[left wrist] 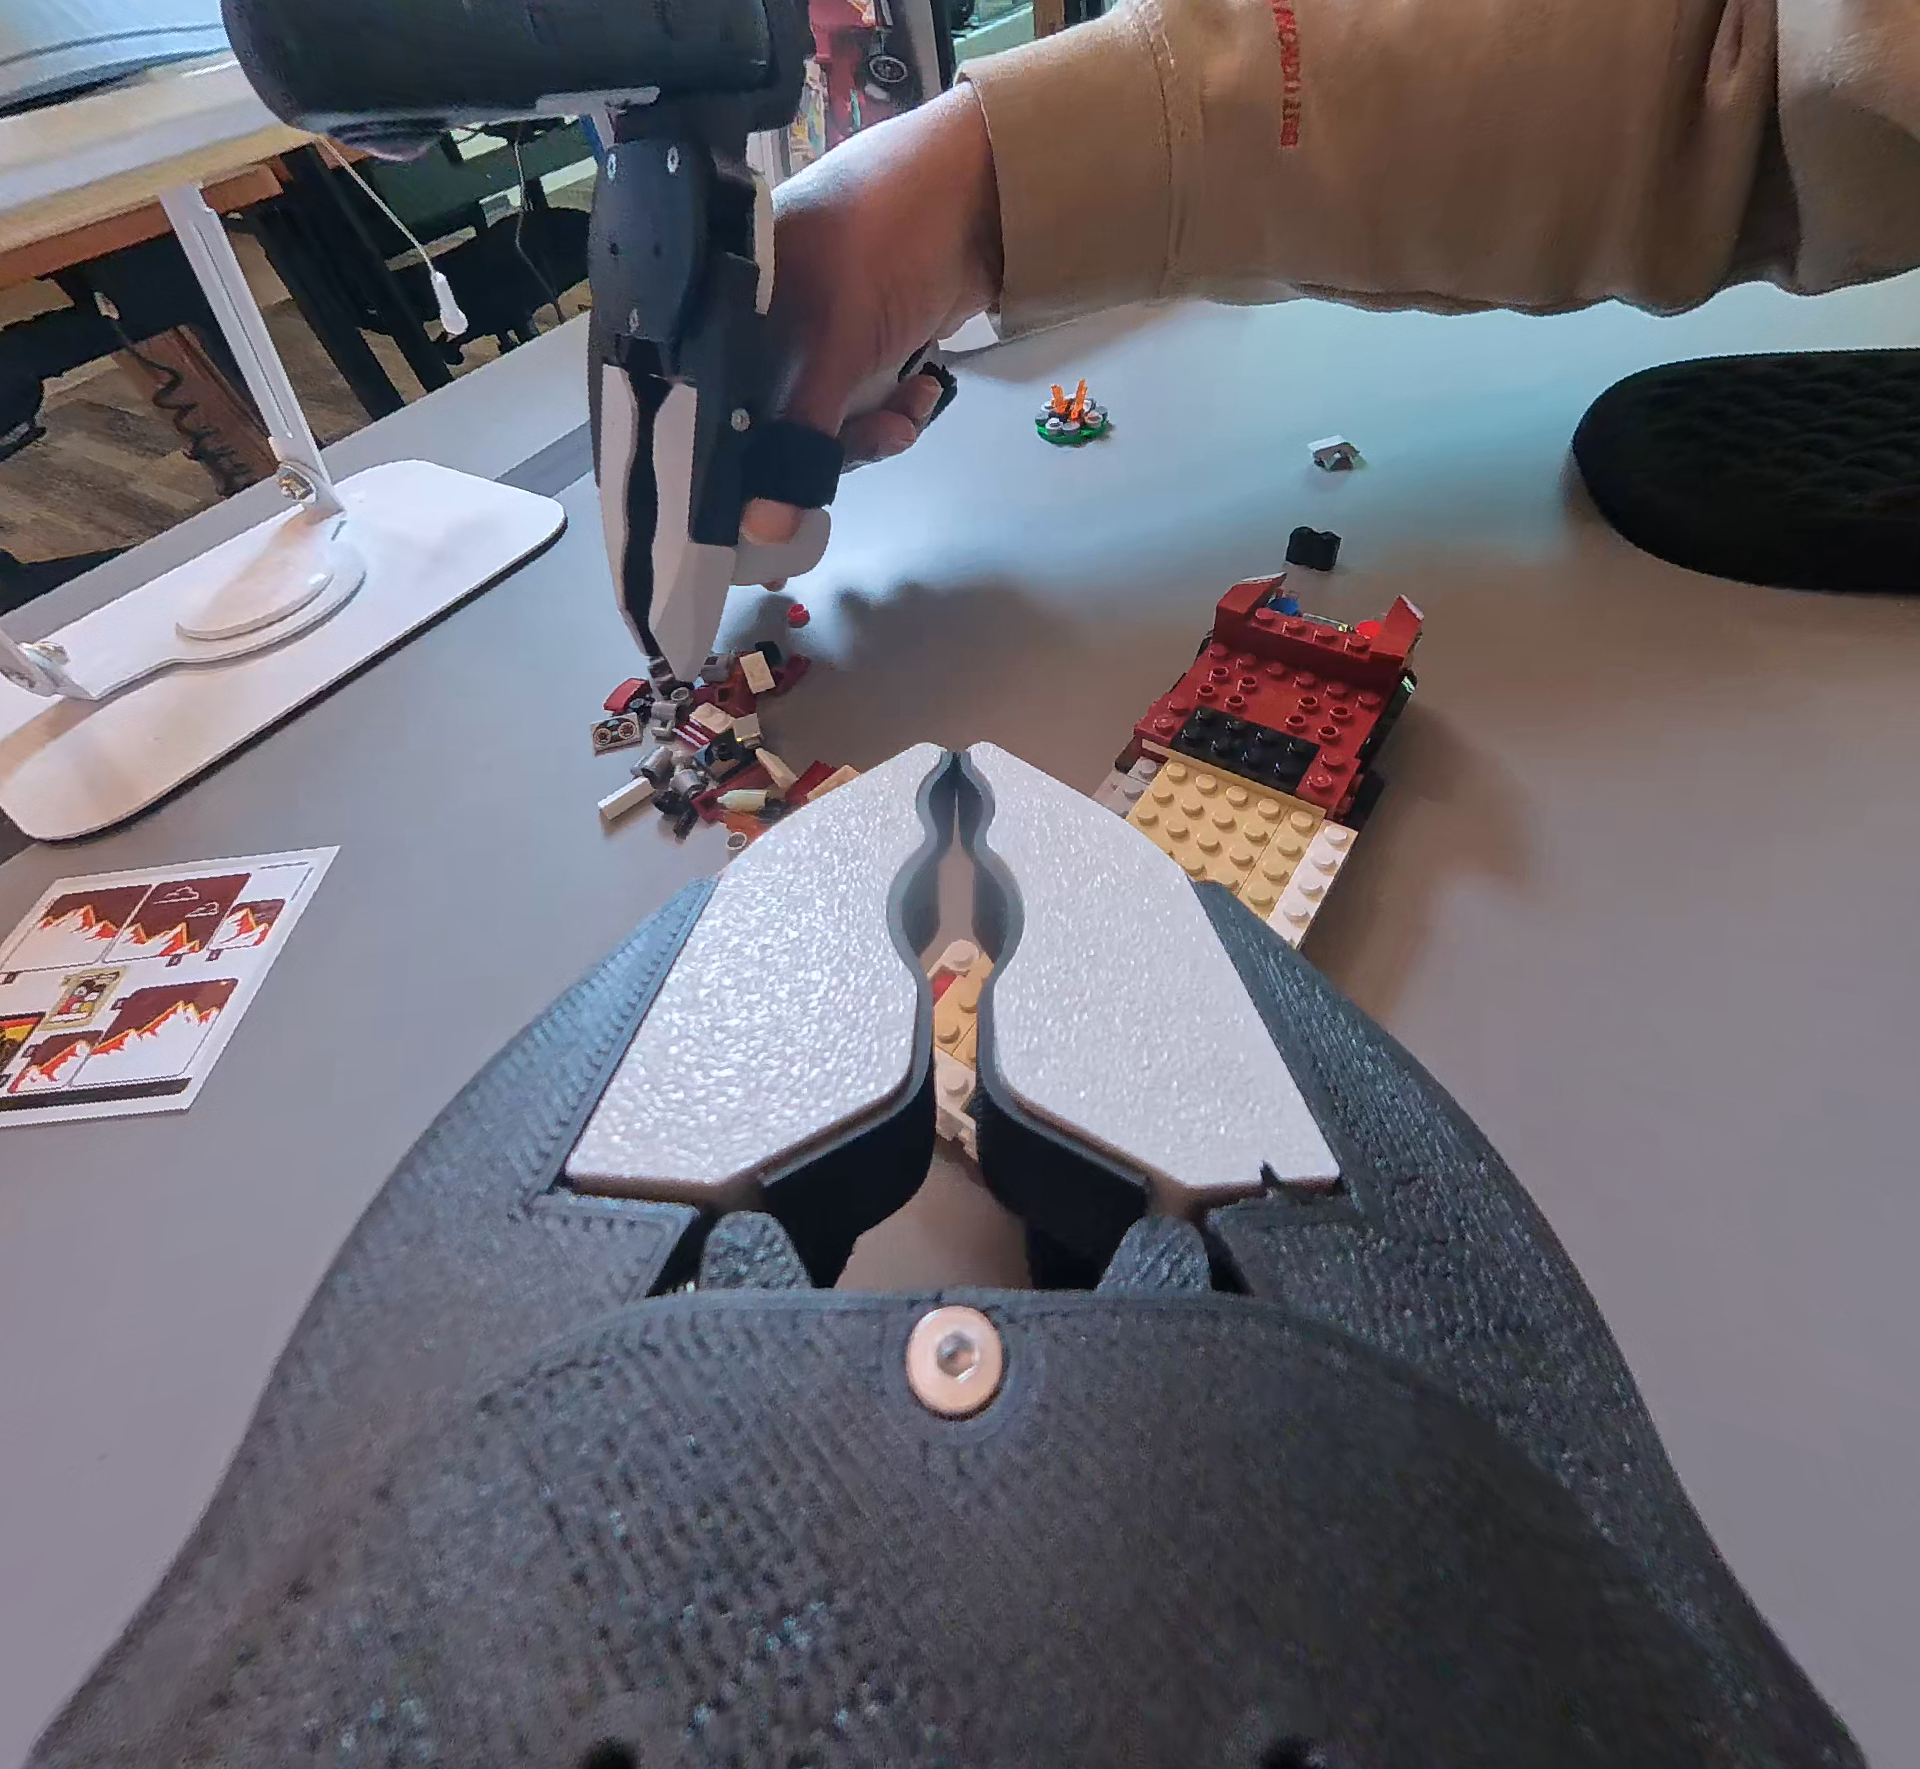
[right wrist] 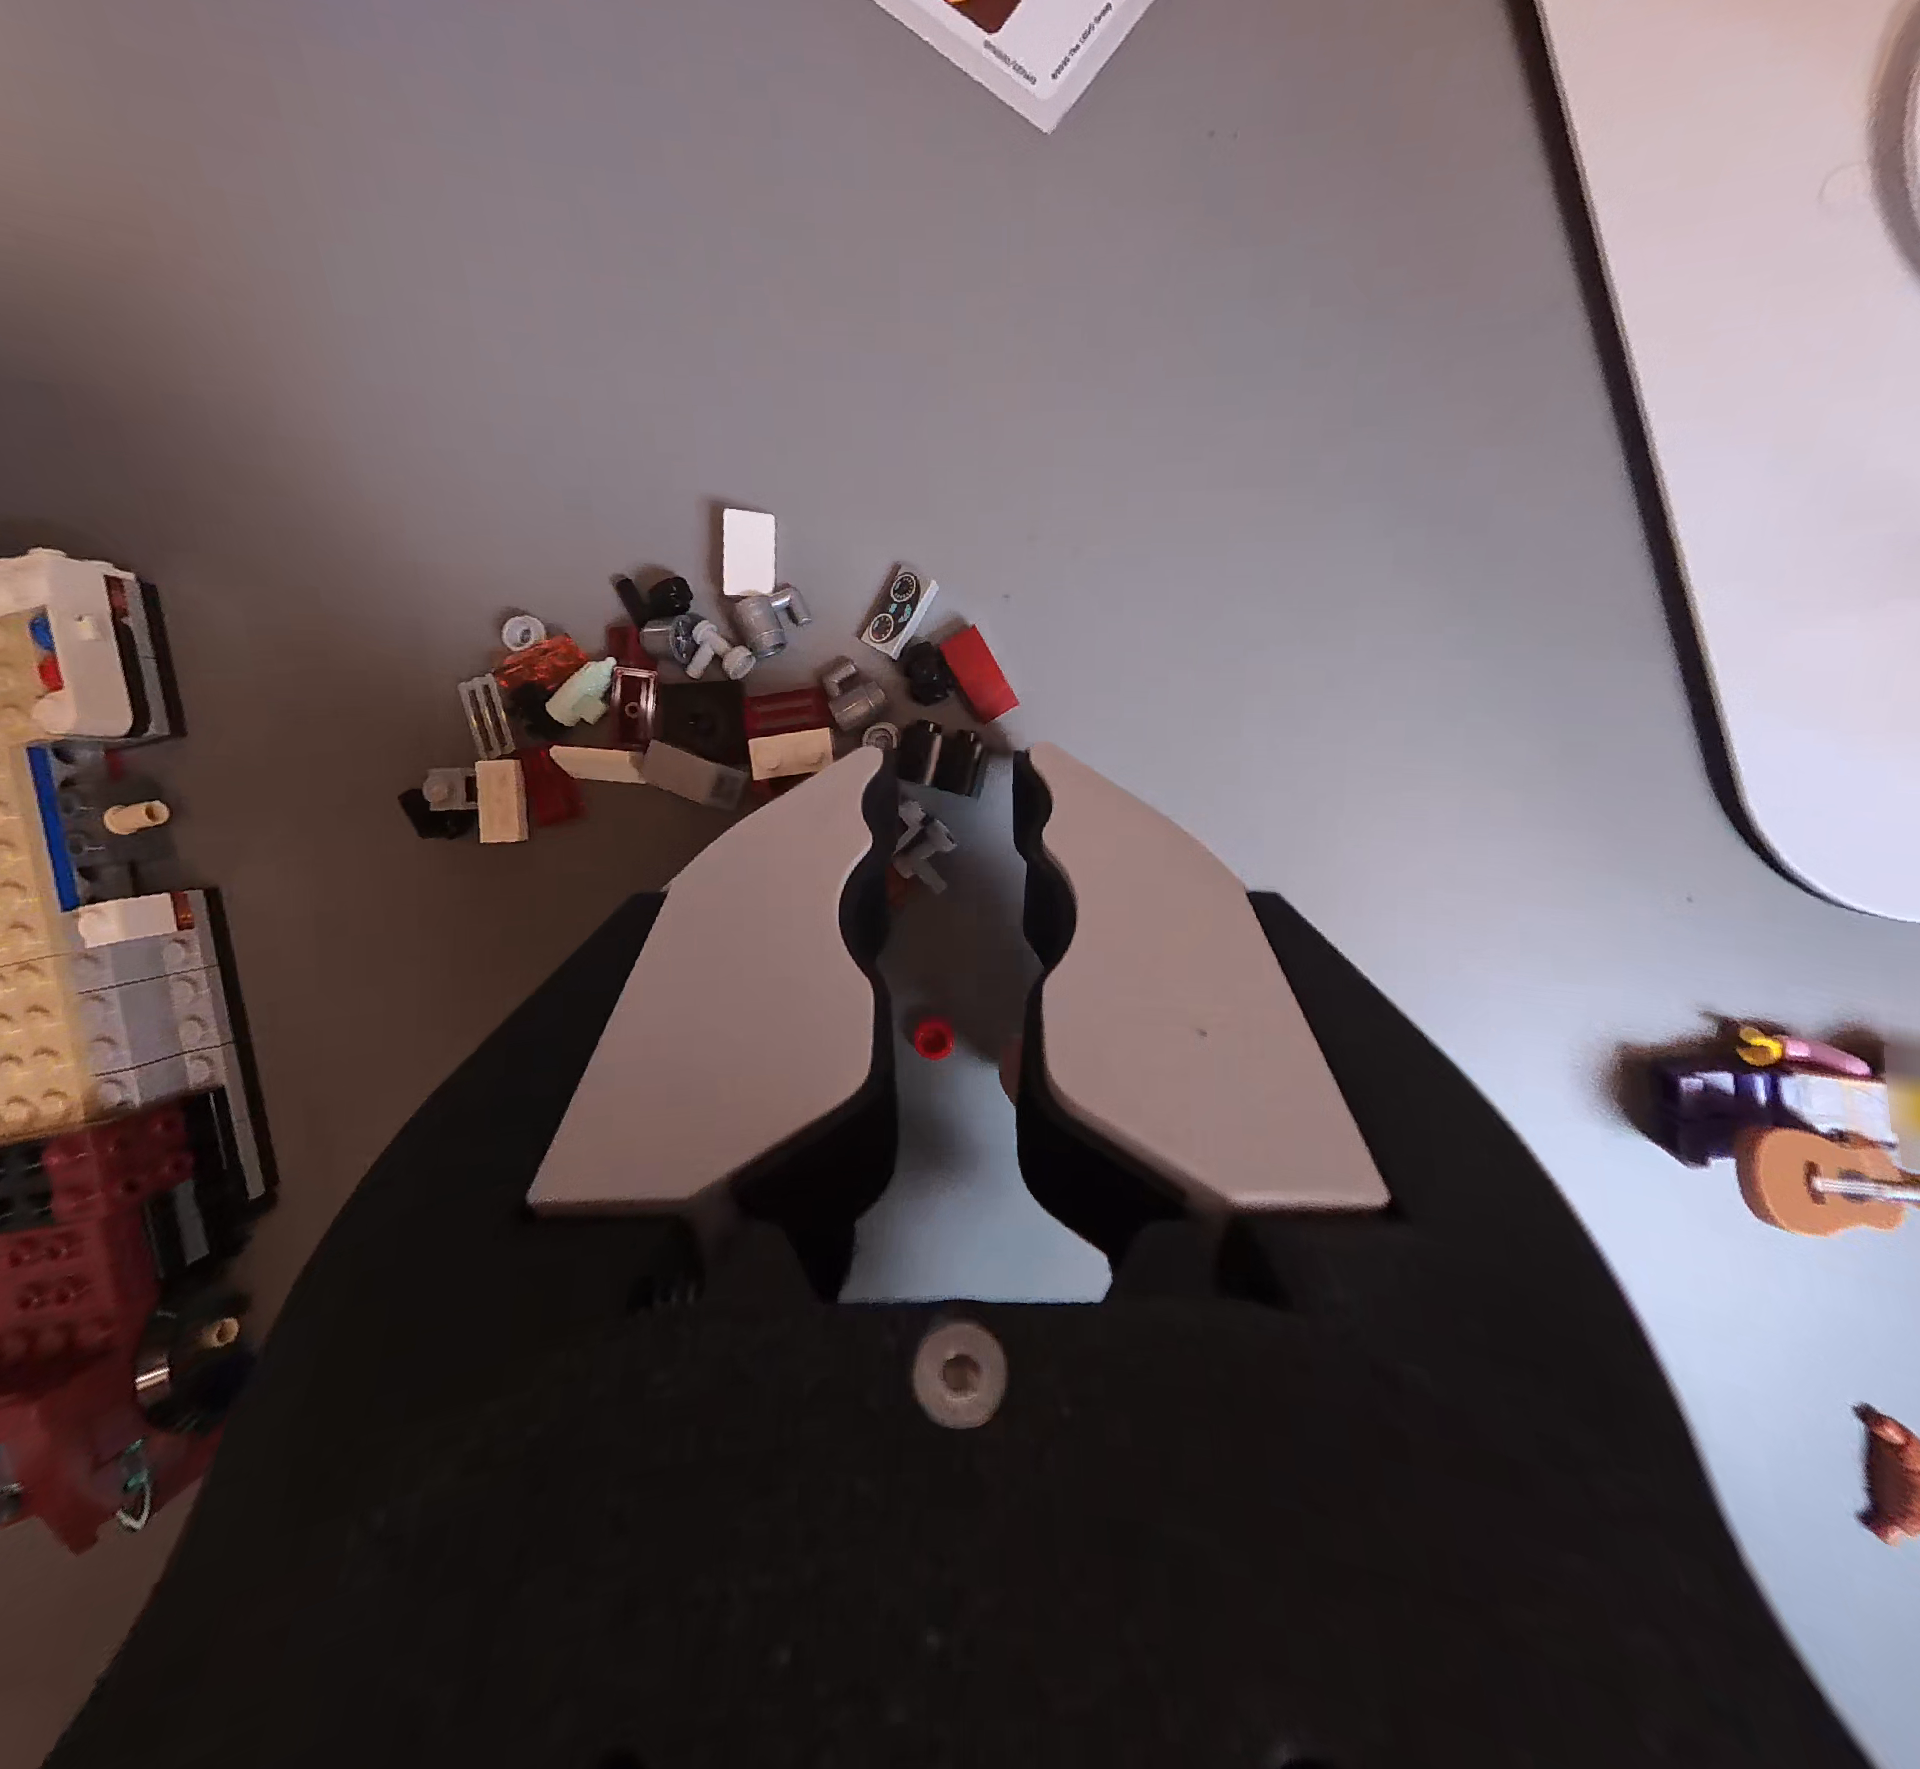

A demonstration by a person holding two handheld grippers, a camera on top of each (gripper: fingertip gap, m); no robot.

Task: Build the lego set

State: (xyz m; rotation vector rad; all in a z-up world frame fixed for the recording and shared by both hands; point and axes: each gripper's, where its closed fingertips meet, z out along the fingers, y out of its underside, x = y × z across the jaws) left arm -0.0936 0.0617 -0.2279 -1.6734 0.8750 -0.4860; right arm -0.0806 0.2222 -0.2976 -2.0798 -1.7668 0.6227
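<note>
Left tongs (left wrist: 958, 763) shut, bare; right tongs (right wrist: 948, 763) apart, nose-down over brick pile (right wrist: 727, 711).

Black ribbed tongs (left wrist: 958, 763), grey textured fingers (left wrist: 790, 971), beige sleeve (left wrist: 1455, 109)

Left gripper (left wrist: 954, 763) level, tips meeting. Right gripper (right wrist: 948, 763) points steeply down, jaws parted, gripped by hand (left wrist: 883, 285).

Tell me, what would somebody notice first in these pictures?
Probably the pile of small loose bricks in the middle of the grey table, with the right gripper pointing down at its edge, fingers apart. Next, the half-built red and tan brick vehicle beside the pile, and the flame-pattern sticker sheet lying flat nearby.
</note>
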